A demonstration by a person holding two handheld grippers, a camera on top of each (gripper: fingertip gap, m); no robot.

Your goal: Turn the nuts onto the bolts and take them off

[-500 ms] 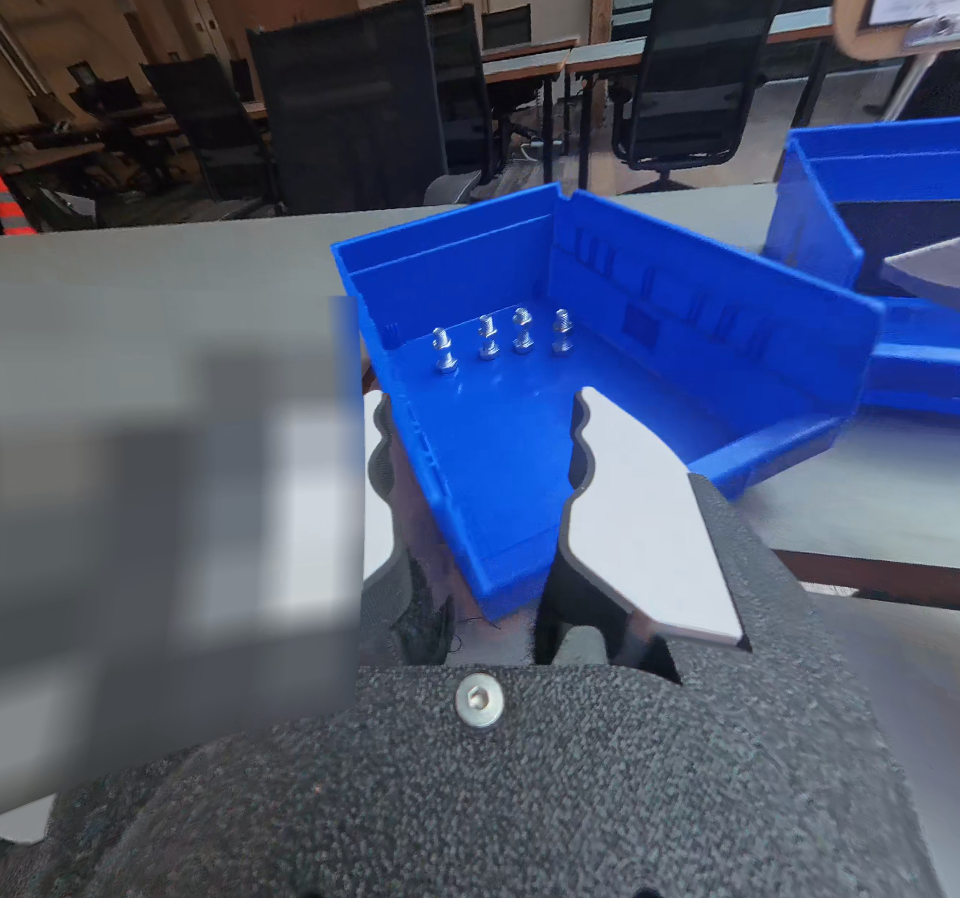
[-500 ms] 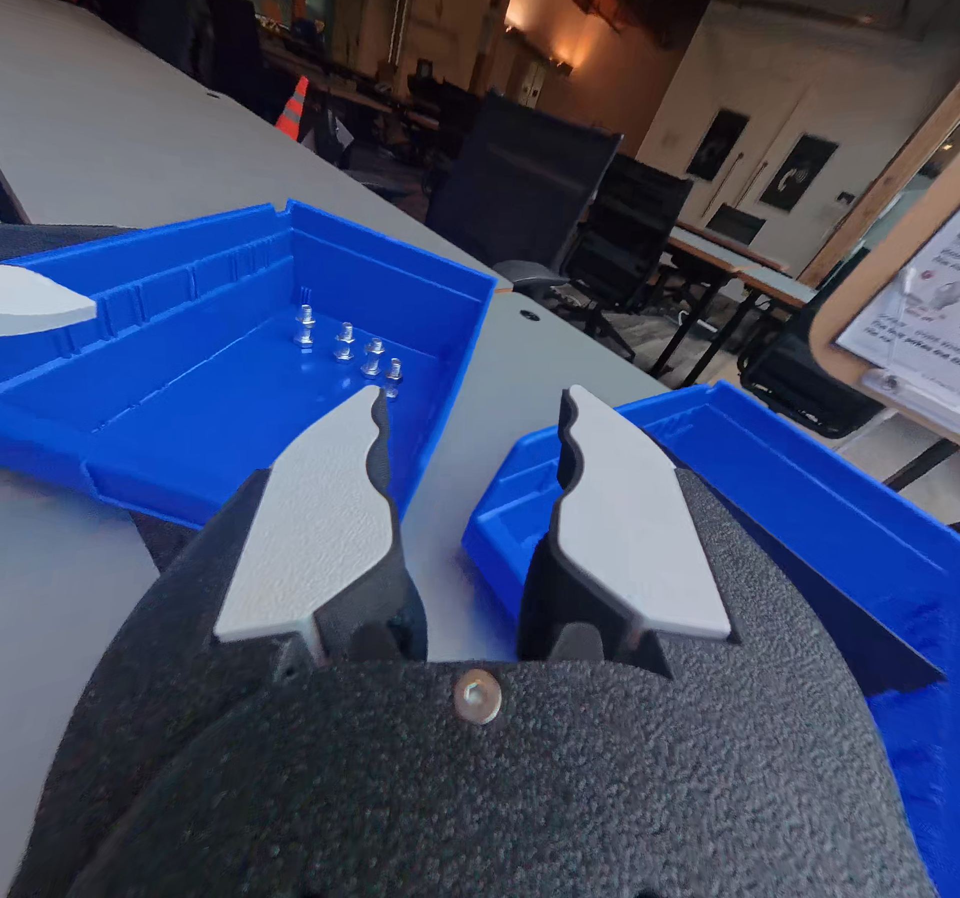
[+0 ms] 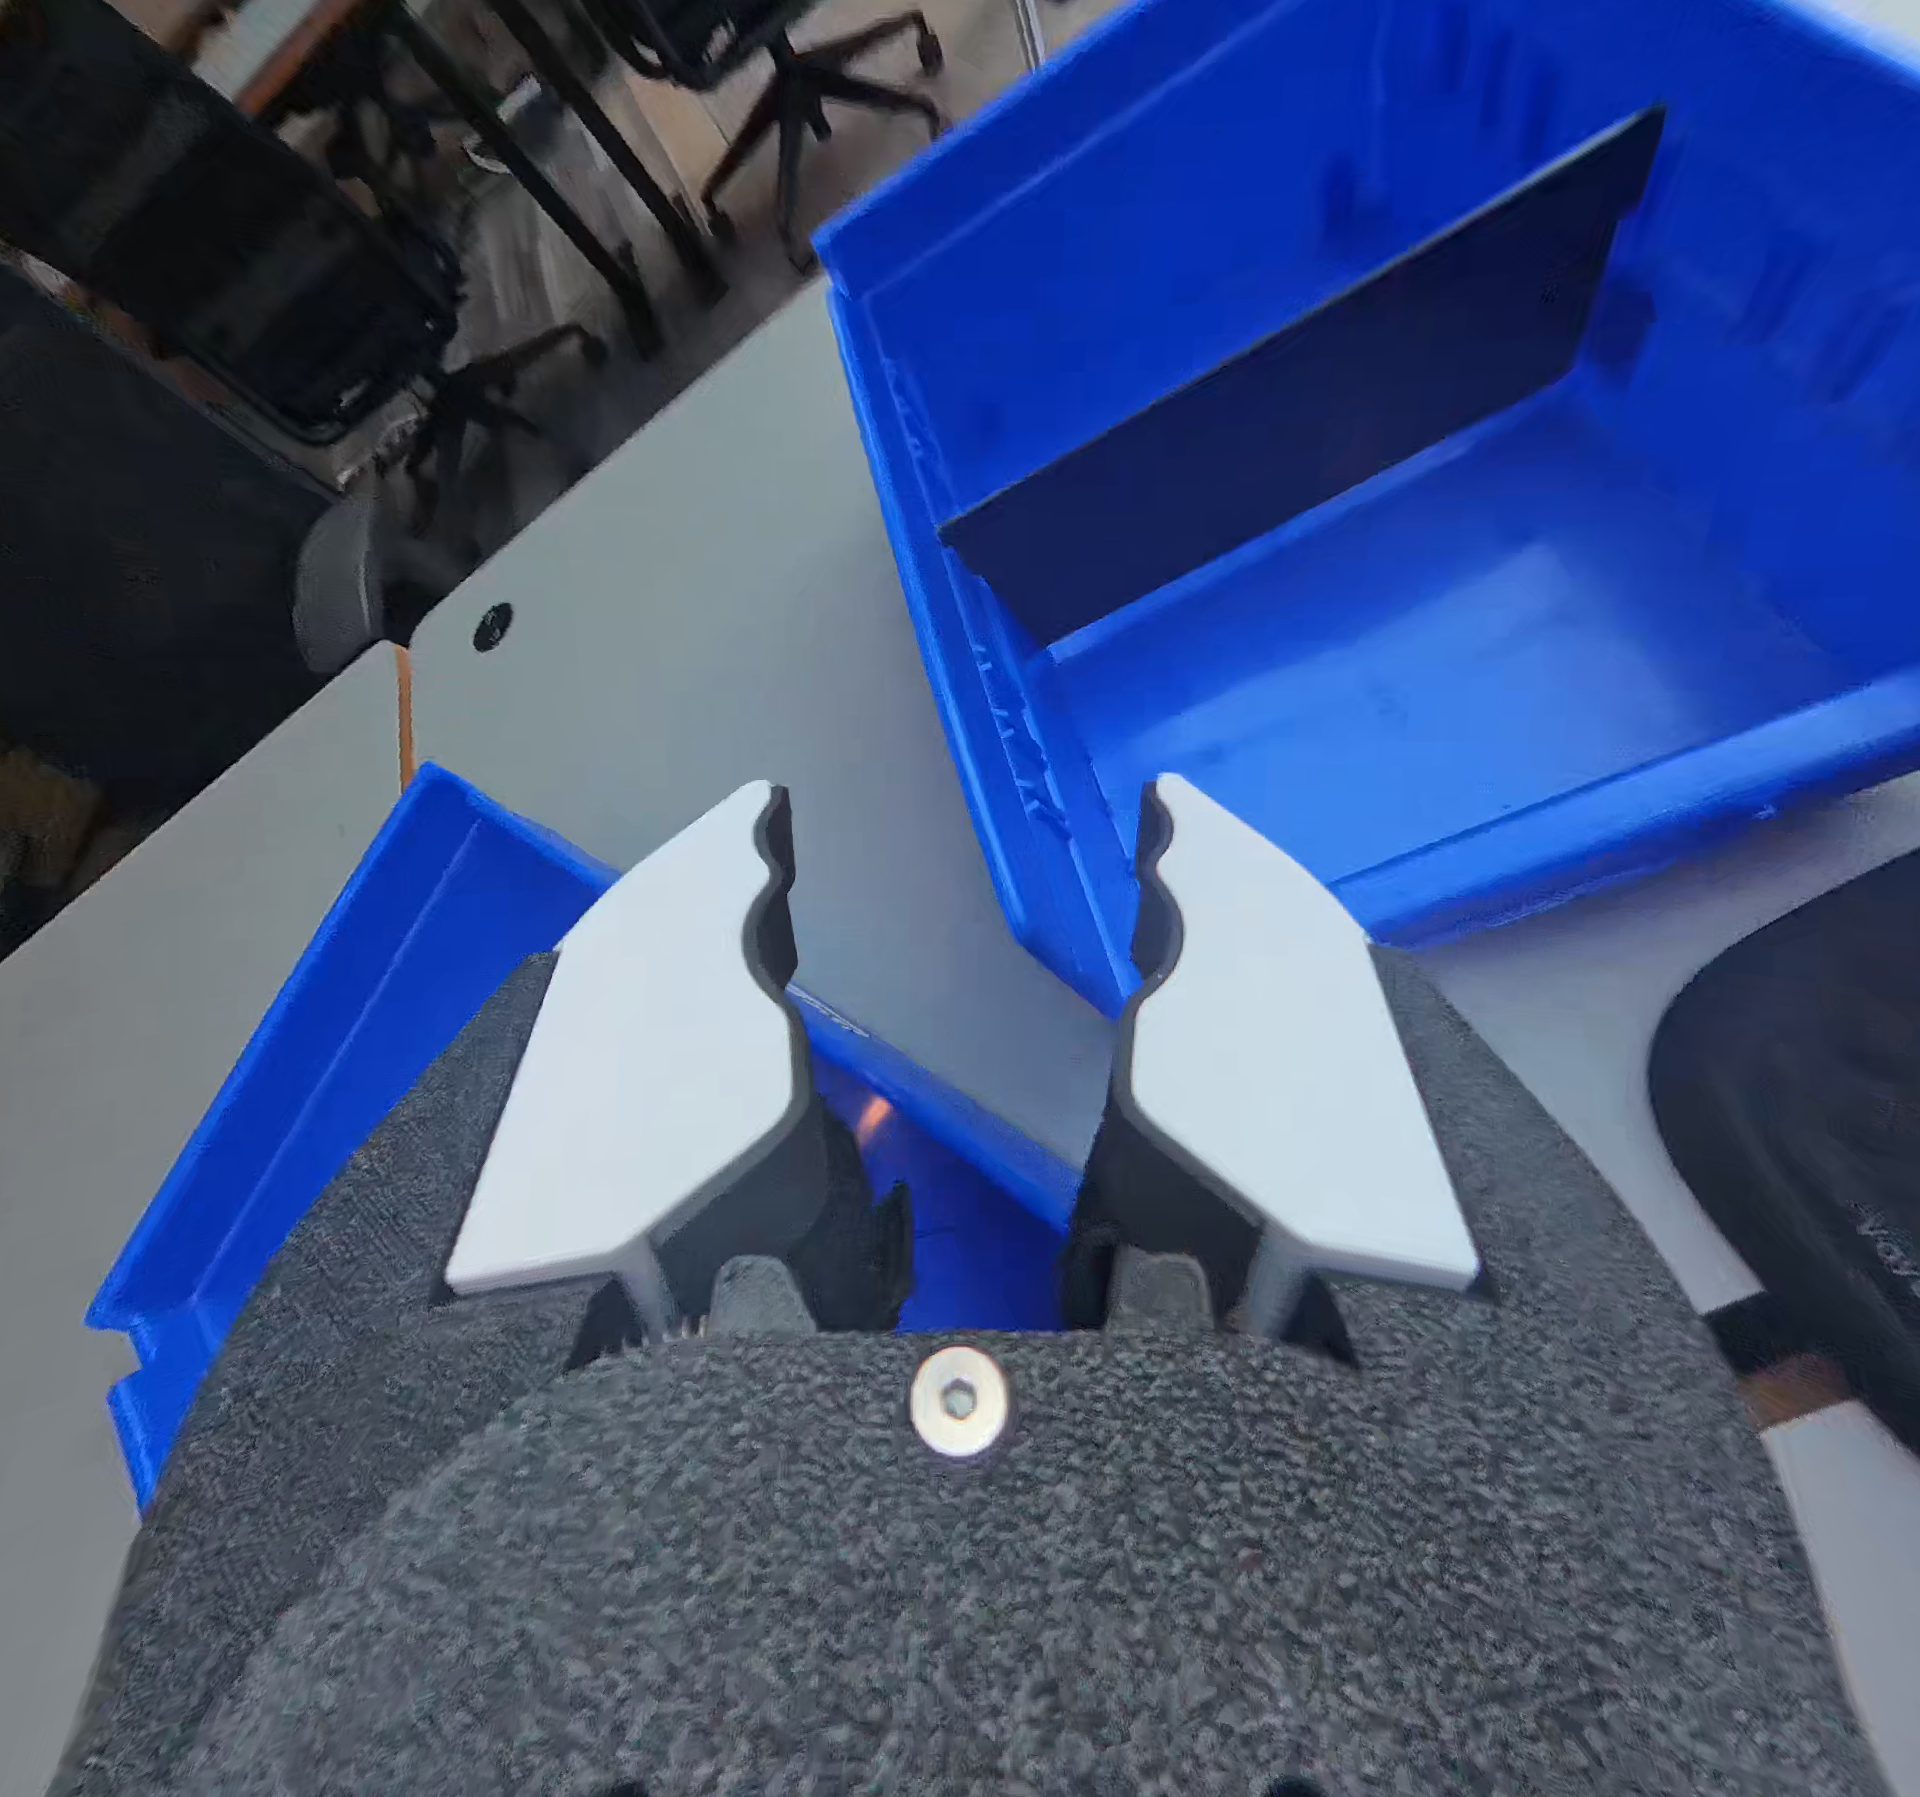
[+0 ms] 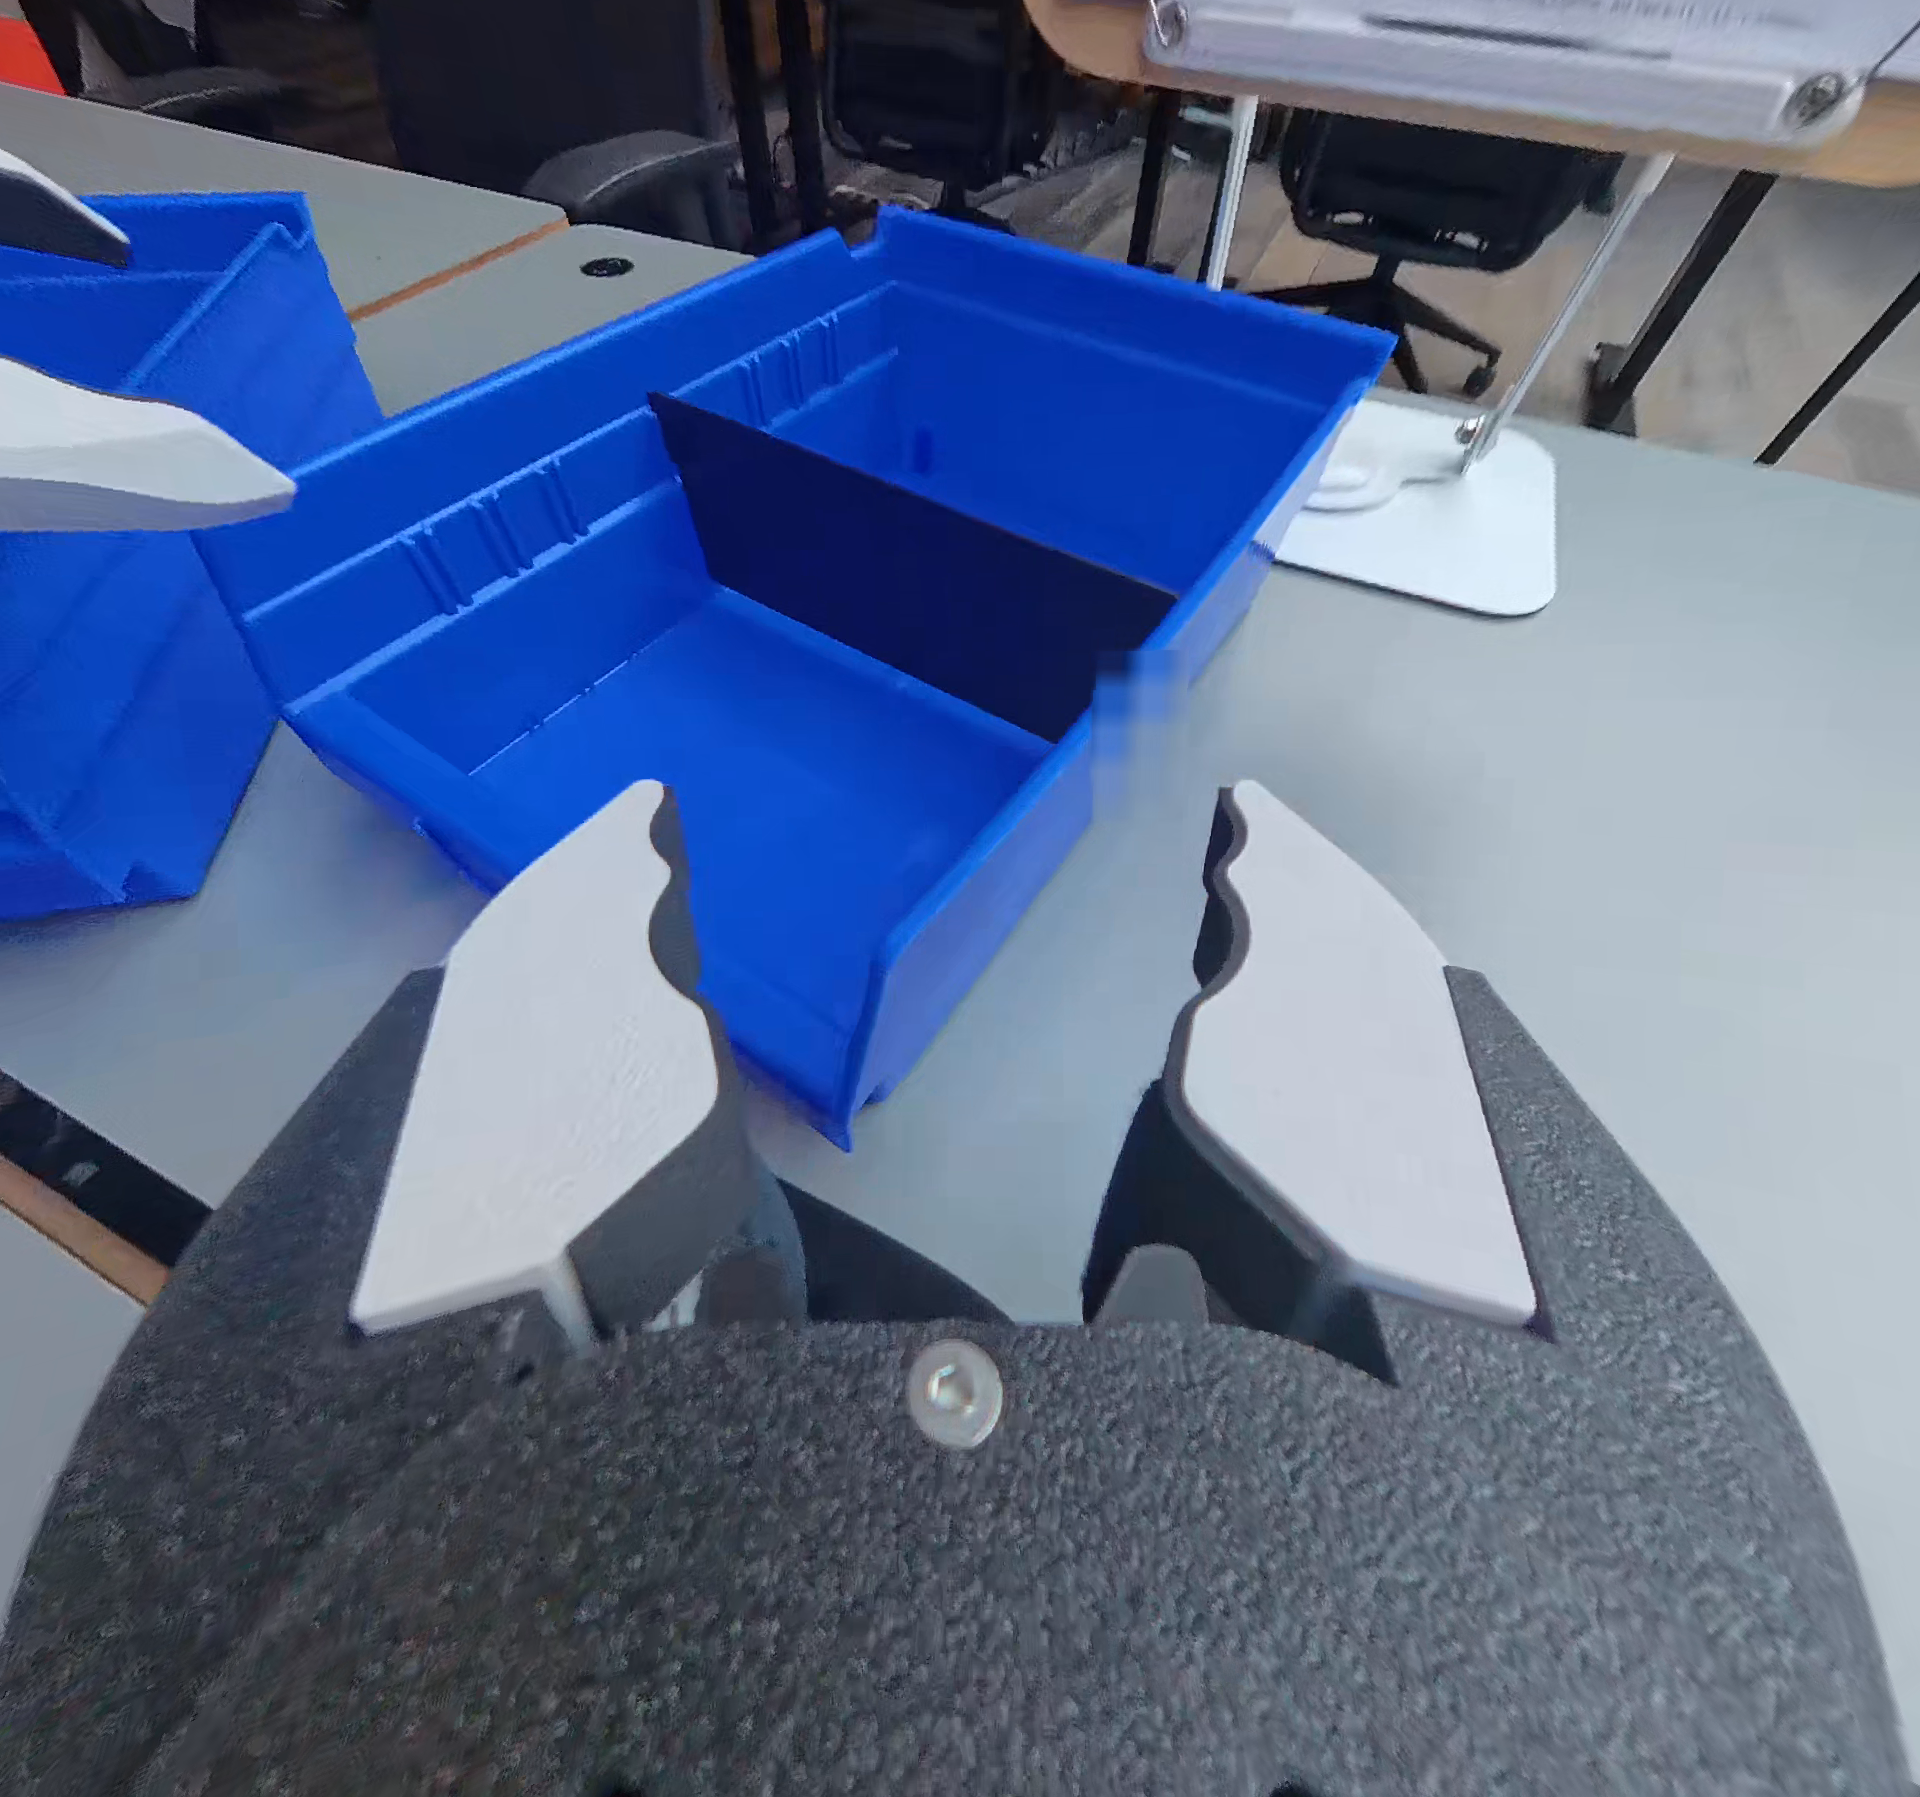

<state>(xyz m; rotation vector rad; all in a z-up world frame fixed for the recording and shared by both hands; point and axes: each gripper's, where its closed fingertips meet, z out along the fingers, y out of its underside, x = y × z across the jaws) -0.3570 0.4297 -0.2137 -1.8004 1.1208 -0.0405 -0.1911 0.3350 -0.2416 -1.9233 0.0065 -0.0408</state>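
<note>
A: Where are the nuts and bolts? I see none in either view.

B: Same. Not visible right now. The divided bin (image 4: 790, 625) with the dark divider (image 4: 904, 573) shows bare floor in both halves. The second bin (image 3: 312, 1051) sits under the left claw (image 3: 961, 848), its floor mostly hidden, so they may be in there. Can't confirm.

A: Claw state?

B: Left claw spread apart, nothing between the fingers. Right claw (image 4: 940, 838) also spread wide, empty, hovering over the near corner of the divided bin.

A: Handling, my guess?

B: Small steel hardware: light, rigid, slick, rolls easily. I'd take a bolt across the shank or head with one claw and pinch the nut on its flats with the other. The finger notches should help seat it.

A: Obstructions?

B: Bin walls limit the approach; come in from above. The two bins sit close together on the counter (image 4: 1558, 812). A sign stand's white base (image 4: 1455, 521) sits just behind the divided bin, with the board overhead. Office chairs (image 3: 208, 241) are beyond the counter, clear of the work.
</note>
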